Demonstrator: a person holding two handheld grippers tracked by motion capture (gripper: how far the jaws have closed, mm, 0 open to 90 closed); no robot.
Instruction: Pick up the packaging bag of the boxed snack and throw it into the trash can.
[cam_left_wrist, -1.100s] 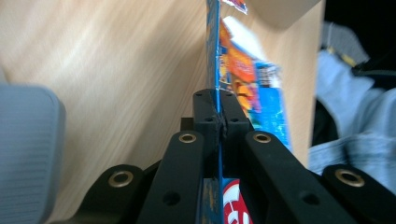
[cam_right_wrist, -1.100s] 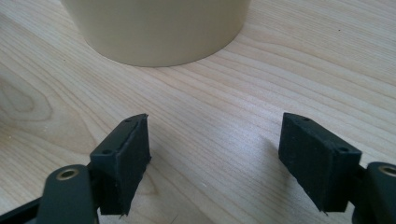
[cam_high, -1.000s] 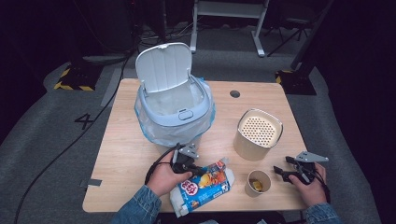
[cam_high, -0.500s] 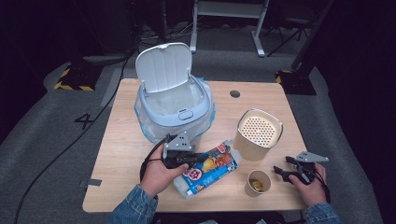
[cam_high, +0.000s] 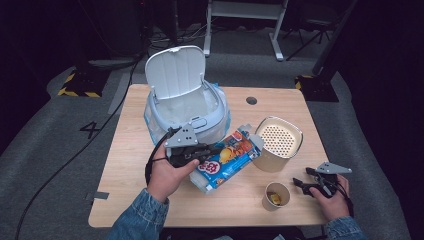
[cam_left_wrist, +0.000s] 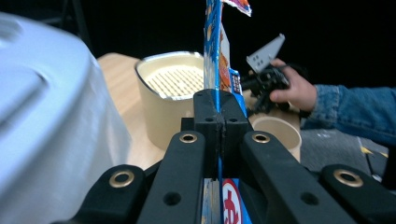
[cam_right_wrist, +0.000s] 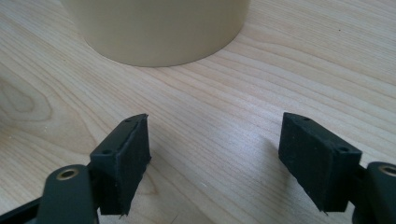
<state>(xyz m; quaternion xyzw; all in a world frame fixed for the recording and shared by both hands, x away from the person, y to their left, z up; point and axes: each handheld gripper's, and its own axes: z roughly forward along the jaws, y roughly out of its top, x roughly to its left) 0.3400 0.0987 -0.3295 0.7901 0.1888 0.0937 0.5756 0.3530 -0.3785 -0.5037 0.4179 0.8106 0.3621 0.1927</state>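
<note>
Left gripper (cam_high: 204, 151) clamped on edge of blue-orange crinkly snack packet (cam_high: 226, 159), lifted off wooden table (cam_high: 125, 170), frame centre. Right gripper (cam_right_wrist: 215, 158) half-wide, empty, lower right. Pickup done; drop into open pale-blue lidded bin (cam_high: 185, 107), upper centre, likely left.

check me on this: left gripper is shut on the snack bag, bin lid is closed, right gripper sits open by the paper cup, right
Not quite: the bin lid stands open, as the high view shows. The rest holds: the left gripper is shut on the snack bag, and the right gripper sits open by the paper cup.
</note>
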